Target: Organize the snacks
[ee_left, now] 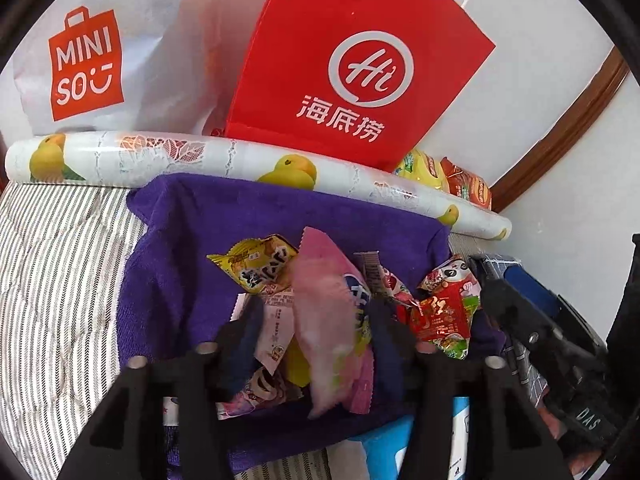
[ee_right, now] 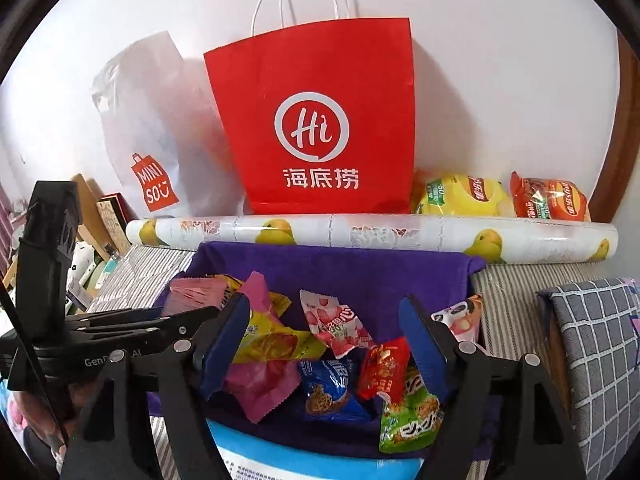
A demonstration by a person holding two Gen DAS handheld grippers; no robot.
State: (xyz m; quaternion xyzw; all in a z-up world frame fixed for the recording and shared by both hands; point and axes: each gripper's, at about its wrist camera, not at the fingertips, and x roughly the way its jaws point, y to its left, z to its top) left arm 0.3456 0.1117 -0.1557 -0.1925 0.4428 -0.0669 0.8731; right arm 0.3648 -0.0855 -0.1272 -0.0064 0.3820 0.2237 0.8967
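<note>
Several small snack packets lie in a pile on a purple towel (ee_left: 180, 272) (ee_right: 360, 272). In the left wrist view my left gripper (ee_left: 316, 320) stands open around a pink packet (ee_left: 328, 320), with a yellow packet (ee_left: 256, 260) and a red packet (ee_left: 440, 316) close by. In the right wrist view my right gripper (ee_right: 324, 328) is open above the pile, over a strawberry packet (ee_right: 336, 324), a blue packet (ee_right: 328, 384), a red packet (ee_right: 384, 368) and a green packet (ee_right: 412, 416). The left gripper shows at the left of that view (ee_right: 120, 320).
A red paper bag (ee_right: 320, 120) and a white MINISO plastic bag (ee_right: 156, 160) lean on the wall. A rolled lemon-print sheet (ee_right: 360, 232) lies in front. Yellow (ee_right: 460, 196) and orange (ee_right: 552, 200) chip bags sit at right. A checked cushion (ee_right: 592, 340) is at far right.
</note>
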